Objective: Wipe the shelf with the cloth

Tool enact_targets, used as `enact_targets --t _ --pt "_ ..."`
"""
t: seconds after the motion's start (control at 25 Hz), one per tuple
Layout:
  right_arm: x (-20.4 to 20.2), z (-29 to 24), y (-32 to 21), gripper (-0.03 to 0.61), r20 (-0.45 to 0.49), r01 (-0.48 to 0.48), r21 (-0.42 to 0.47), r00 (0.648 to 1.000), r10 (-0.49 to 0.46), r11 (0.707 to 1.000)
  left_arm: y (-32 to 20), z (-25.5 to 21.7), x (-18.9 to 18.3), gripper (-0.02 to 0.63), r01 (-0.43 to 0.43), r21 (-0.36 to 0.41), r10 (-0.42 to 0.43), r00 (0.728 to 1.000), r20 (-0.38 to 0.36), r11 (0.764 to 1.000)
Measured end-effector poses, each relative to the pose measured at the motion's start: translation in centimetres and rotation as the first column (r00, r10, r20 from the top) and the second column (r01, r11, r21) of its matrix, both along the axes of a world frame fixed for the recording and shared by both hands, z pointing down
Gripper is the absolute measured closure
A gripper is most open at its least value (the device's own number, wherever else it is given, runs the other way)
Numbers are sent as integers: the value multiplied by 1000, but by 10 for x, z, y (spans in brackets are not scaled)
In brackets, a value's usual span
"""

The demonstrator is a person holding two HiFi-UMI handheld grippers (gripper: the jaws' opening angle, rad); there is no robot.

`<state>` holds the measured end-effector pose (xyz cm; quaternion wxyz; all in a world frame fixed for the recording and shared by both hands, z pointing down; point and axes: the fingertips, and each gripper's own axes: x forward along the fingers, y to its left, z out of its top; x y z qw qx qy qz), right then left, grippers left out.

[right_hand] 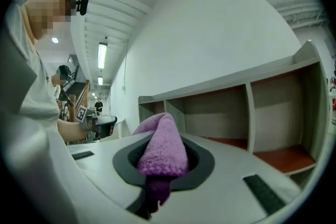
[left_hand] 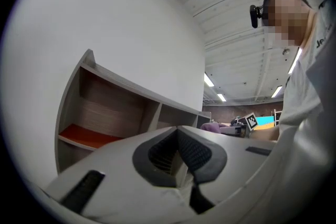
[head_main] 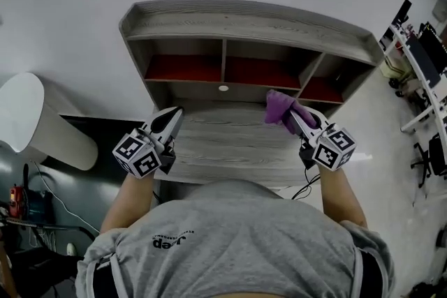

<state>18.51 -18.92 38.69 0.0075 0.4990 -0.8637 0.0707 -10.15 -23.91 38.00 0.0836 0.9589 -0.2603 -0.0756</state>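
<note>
My left gripper (head_main: 173, 119) hangs over the front-left corner of the lower board (head_main: 223, 147) of the shelf (head_main: 188, 91), jaws pressed together on nothing. My right gripper (head_main: 295, 116) pinches the purple cloth (head_main: 279, 107), which is bunched over the board's right side, near its back edge. I cannot tell whether it touches the wood.

Only one fold looks clamped, so I judge a hard drag along the grain could tug the cloth out. Pressing too low would scrape the jaw tips instead.

The board itself looks bare, which leaves room for long side-to-side strokes. Past its right and front edges there is only floor, so an overshoot would drop the cloth.

Farther back, the red-floored compartments (head_main: 183, 68) are low and split by upright dividers (head_main: 223, 61). The gripper body could knock a divider or the overhanging top board (head_main: 279, 23).
</note>
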Motion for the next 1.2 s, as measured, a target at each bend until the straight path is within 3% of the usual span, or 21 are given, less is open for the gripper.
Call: enact_targets --t 0.16,0.32,0.64,1.2 --pt "24 -3 -4 518 32 -6 15 999 5 1000 6 0 19 594 7 2 -7 1000 1 1000" --pt "27 2 -7 518 3 13 12 1000 -13 1000 12 -1 34 594 1 -3 -1 1000 -2 1000" --pt "24 8 -7 519 -5 32 8 999 -32 999 13 -2 29 594 27 -1 -27 1000 -13 1000" --pt "17 7 1 519 -46 27 21 999 -26 999 11 -3 30 594 2 10 -1 1000 -26 1000"
